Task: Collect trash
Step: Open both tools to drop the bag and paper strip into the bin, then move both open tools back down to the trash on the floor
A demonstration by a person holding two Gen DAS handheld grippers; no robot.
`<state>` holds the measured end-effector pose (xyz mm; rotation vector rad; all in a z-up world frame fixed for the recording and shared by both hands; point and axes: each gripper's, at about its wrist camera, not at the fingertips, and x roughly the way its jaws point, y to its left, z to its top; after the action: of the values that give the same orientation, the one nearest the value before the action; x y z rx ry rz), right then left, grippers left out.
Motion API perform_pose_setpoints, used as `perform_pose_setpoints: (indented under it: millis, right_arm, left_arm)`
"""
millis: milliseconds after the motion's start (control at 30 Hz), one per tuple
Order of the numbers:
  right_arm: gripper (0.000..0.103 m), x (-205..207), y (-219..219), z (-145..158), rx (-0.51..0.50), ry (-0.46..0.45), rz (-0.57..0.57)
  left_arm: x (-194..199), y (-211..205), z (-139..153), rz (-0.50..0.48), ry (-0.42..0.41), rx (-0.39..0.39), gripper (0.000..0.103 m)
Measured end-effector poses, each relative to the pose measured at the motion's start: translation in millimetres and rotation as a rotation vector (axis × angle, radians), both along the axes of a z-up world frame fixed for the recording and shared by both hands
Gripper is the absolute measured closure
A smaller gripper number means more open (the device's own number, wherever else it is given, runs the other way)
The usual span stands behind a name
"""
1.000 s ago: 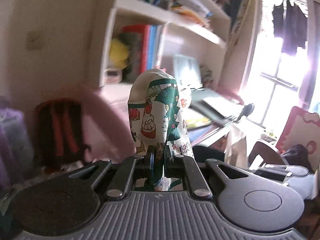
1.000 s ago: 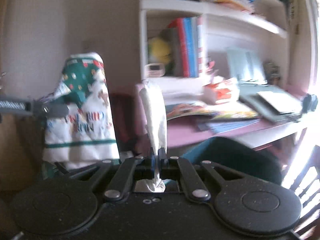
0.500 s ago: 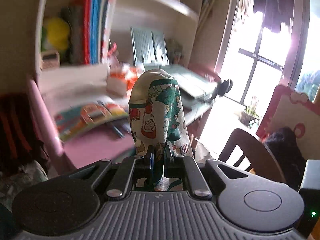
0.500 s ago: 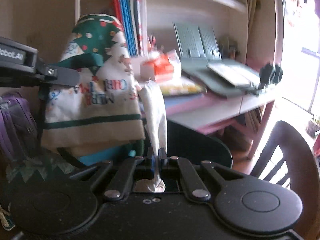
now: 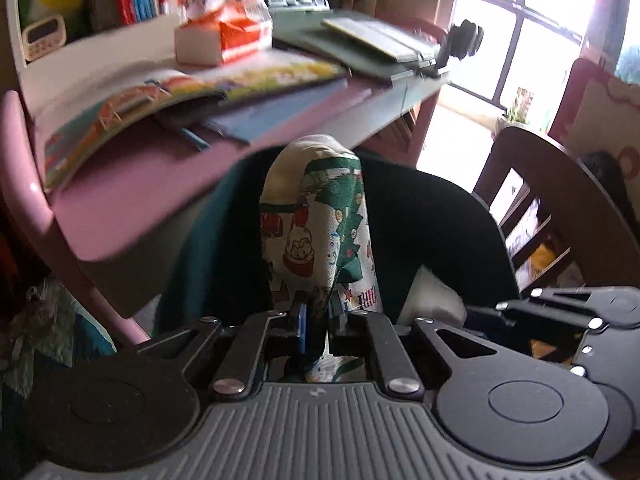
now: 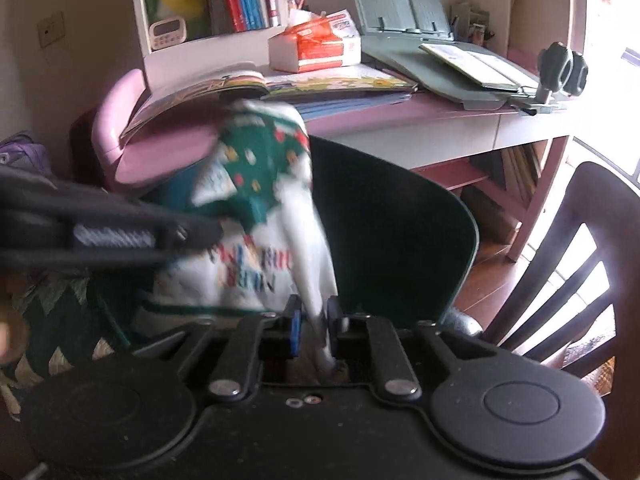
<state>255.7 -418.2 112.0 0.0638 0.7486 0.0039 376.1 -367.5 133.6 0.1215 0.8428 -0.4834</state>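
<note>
While left tool point(image 5: 318, 330) pinches napkin point(image 5: 316, 224), right view shows chair point(image 6: 568, 264).

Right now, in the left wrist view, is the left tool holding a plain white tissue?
No, the left tool is clamped on a printed Christmas bag with green trees, not a plain tissue.

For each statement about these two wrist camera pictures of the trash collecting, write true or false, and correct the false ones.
1. The left gripper grips a printed green and white Christmas bag. True.
2. The white crumpled tissue lies on the pink desk. False: it stands between the right gripper fingers, whose jaws are opening.
3. A dark green bin stands below the desk's edge. True.
4. The orange and white tissue box sits on the floor. False: it is on the desk.
5. A dark wooden chair is at the right. True.
</note>
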Motion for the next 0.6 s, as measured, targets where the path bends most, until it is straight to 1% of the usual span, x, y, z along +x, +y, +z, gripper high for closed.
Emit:
perform_pose_setpoints:
  millis: [100,200,233,300,400,467,533,600]
  right_arm:
    - [0.084,-0.1,1.2,1.0,-0.003,0.003,0.003]
    - [0.073,1.5,0.3,3.1,-0.012,-0.003,-0.006]
    - [0.070,0.2,0.4,4.5,-0.011,-0.007,-0.005]
    - [0.070,-3.5,1.1,7.4,-0.015,-0.012,-0.008]
    - [0.068,-11.7,1.5,11.3,-0.011,-0.019,-0.008]
    - [0.068,-18.3,3.2,15.0,-0.004,-0.025,-0.003]
    - [0.067,-25.5,6.1,20.0,0.003,-0.035,0.002]
    - [0.066,-32.9,10.8,26.1,0.004,-0.047,0.011]
  left_arm:
    - [-2.7,-6.5,-4.5,-0.029,0.009,0.024,0.092]
    - [-5.3,-6.1,-5.0,-0.022,0.030,0.020,0.086]
    - [-4.9,-5.3,-4.5,-0.020,0.032,0.014,0.085]
    - [-10.1,-2.9,-0.9,-0.014,0.019,0.004,0.085]
    - [-17.6,3.2,6.0,-0.007,0.013,-0.011,0.085]
    - [-24.4,8.9,11.5,-0.003,0.008,-0.015,0.083]
    - [-31.0,14.3,17.6,-0.001,-0.009,-0.019,0.077]
    - [-40.4,23.5,25.7,0.008,-0.031,-0.027,0.073]
